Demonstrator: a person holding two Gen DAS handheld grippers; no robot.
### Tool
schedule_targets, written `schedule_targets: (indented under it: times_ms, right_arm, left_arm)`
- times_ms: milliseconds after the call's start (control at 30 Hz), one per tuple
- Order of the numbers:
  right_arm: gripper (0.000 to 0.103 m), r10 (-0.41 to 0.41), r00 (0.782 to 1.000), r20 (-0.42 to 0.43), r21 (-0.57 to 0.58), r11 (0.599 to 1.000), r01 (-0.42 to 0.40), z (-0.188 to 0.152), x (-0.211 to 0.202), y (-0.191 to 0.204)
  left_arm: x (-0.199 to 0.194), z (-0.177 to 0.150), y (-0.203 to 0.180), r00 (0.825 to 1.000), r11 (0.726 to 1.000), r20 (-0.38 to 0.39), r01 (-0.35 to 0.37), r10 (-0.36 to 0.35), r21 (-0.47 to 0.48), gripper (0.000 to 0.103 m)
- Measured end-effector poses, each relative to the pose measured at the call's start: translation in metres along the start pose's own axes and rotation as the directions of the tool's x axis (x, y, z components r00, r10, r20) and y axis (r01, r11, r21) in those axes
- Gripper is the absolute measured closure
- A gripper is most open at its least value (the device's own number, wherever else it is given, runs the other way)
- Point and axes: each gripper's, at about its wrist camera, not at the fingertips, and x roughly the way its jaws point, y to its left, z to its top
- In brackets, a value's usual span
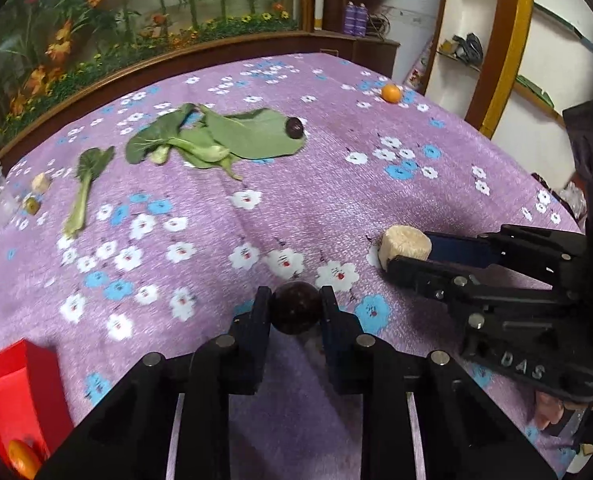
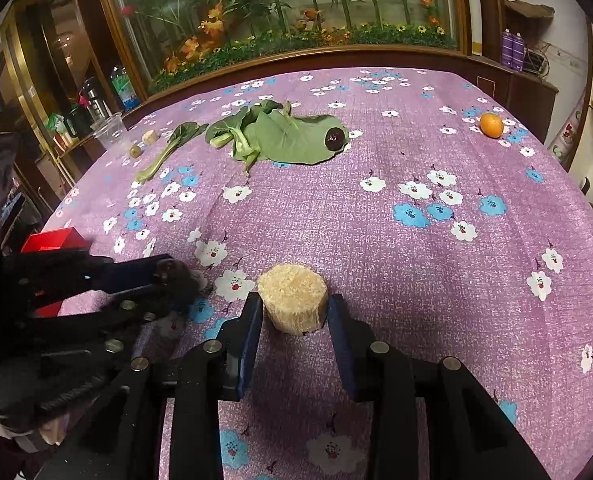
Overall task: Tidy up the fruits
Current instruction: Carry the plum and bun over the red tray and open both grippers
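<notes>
My left gripper [image 1: 295, 307] is shut on a dark brown round fruit [image 1: 296, 308], held low over the purple flowered tablecloth [image 1: 316, 184]. My right gripper [image 2: 295, 305] is shut on a pale yellow cut fruit chunk [image 2: 293, 297], which also shows in the left wrist view [image 1: 406, 245]. The left gripper shows at the left of the right wrist view [image 2: 172, 276]. A second dark fruit [image 2: 334, 138] lies on green leaves [image 2: 284, 136]. An orange [image 2: 491, 124] sits at the far right. A red box [image 1: 14, 396] with an orange fruit [image 1: 22, 458] inside is at the near left.
A single green leaf stalk [image 2: 168, 148], a small pale chunk [image 2: 149, 136], a small green fruit [image 2: 135, 151] and a clear plastic cup [image 2: 110, 130] are at the far left edge. A glass case with artificial flowers [image 2: 288, 12] stands behind the table.
</notes>
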Motion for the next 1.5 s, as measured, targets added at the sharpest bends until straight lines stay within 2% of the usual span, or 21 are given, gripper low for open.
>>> schedule_targets:
  times_ms: [300,333,367,467,567,633,667,700,933,1067,1133,1233,1300,1500]
  right_arm:
    - [0.071,0.013,1.0,0.02,-0.04,0.999,-0.012,-0.007,-0.025,0.021]
    - [0.075,0.014,1.0,0.02,-0.043,0.999,-0.013,-0.009,-0.027,0.023]
    - [0.084,0.018,1.0,0.016,-0.045,0.999,-0.017,-0.01,-0.028,0.025]
    - [0.086,0.019,1.0,0.018,-0.056,0.998,-0.018,-0.016,-0.034,0.03]
    - [0.085,0.007,0.999,0.034,-0.064,0.998,-0.004,-0.021,-0.038,0.031]
    - [0.068,0.008,1.0,0.027,-0.05,0.999,-0.007,-0.022,-0.036,0.027]
    - [0.055,0.005,1.0,0.026,-0.042,0.999,-0.004,-0.023,-0.034,0.025]
    - [0.052,-0.01,1.0,0.021,-0.038,0.999,0.011,-0.024,-0.03,0.024]
    - [0.052,-0.018,1.0,-0.019,-0.006,1.0,0.018,-0.025,-0.011,0.018]
    - [0.052,-0.035,0.999,-0.018,-0.027,0.999,0.035,-0.024,-0.009,0.022]
    - [0.054,-0.045,0.999,-0.017,-0.046,0.998,0.044,-0.026,-0.009,0.025]
    - [0.065,-0.045,0.999,-0.019,-0.067,0.997,0.044,-0.026,-0.008,0.031]
    - [0.065,-0.057,0.998,-0.016,-0.081,0.995,0.056,-0.027,-0.009,0.034]
    - [0.065,-0.04,0.999,0.003,-0.094,0.995,0.041,-0.028,-0.024,0.042]
  left_arm:
    - [-0.043,-0.024,0.023,0.998,0.993,0.052,-0.021,0.027,-0.113,0.081]
    - [-0.048,-0.028,0.024,0.998,0.992,0.055,-0.023,0.03,-0.123,0.081]
    - [-0.051,-0.031,0.025,0.998,0.991,0.057,-0.021,0.029,-0.131,0.081]
    - [-0.065,-0.043,0.031,0.998,0.985,0.066,-0.013,0.024,-0.17,0.081]
    - [-0.075,-0.053,0.035,0.996,0.979,0.082,-0.005,0.022,-0.206,0.08]
    - [-0.079,-0.057,0.036,0.996,0.975,0.085,-0.001,0.02,-0.221,0.08]
    - [-0.079,-0.059,0.036,0.996,0.974,0.085,0.0,0.019,-0.227,0.08]
    - [-0.079,-0.062,0.036,0.996,0.973,0.083,0.0,0.02,-0.232,0.08]
    - [-0.062,-0.07,0.04,0.999,0.963,0.046,0.005,0.007,-0.269,0.08]
    - [-0.043,-0.074,0.04,1.0,0.962,-0.007,0.005,-0.008,-0.274,0.079]
    - [-0.04,-0.074,0.038,1.0,0.963,0.0,0.003,-0.003,-0.269,0.078]
    - [-0.04,-0.075,0.037,1.0,0.963,0.002,-0.002,0.003,-0.268,0.078]
    - [-0.041,-0.075,0.035,1.0,0.966,0.001,-0.017,0.018,-0.257,0.08]
    - [-0.058,-0.076,0.036,0.999,0.96,0.037,0.0,0.011,-0.281,0.08]
